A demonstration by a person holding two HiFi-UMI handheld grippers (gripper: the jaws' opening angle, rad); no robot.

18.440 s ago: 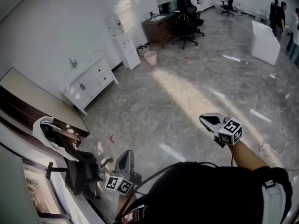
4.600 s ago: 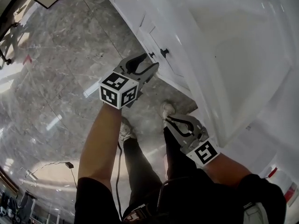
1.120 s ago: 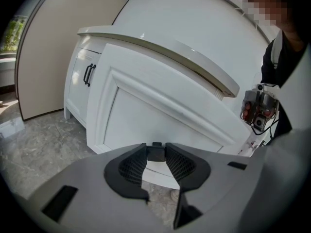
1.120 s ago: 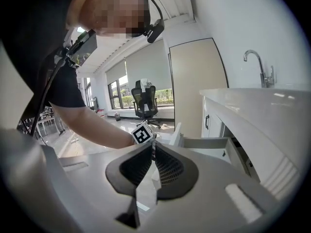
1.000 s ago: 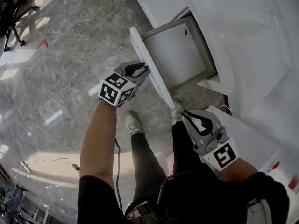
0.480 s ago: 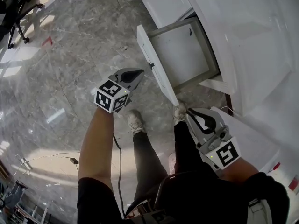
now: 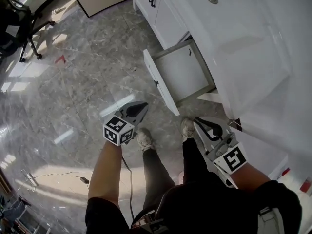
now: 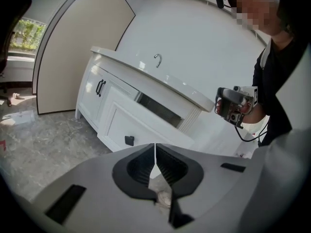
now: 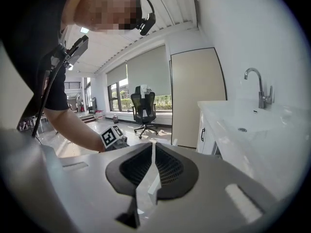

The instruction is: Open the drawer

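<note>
Marble floor [image 7: 73, 82] | vanity drawer [image 7: 183, 74] stands out, task looks done | left gripper [image 7: 144, 105] has left the knob [image 7: 156, 83], pressed together, empty | right gripper [image 7: 196, 120] likewise

Left hand-held gripper [image 7: 145, 105], right hand-held gripper [image 7: 196, 121]: jaws together

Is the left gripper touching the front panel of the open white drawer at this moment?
Apart. The head view shows a strip of grey marble floor between the shut left gripper and the white drawer front.

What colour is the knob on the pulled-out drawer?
The knob is black, against the white drawer front; it shows best in the left gripper view.
</note>
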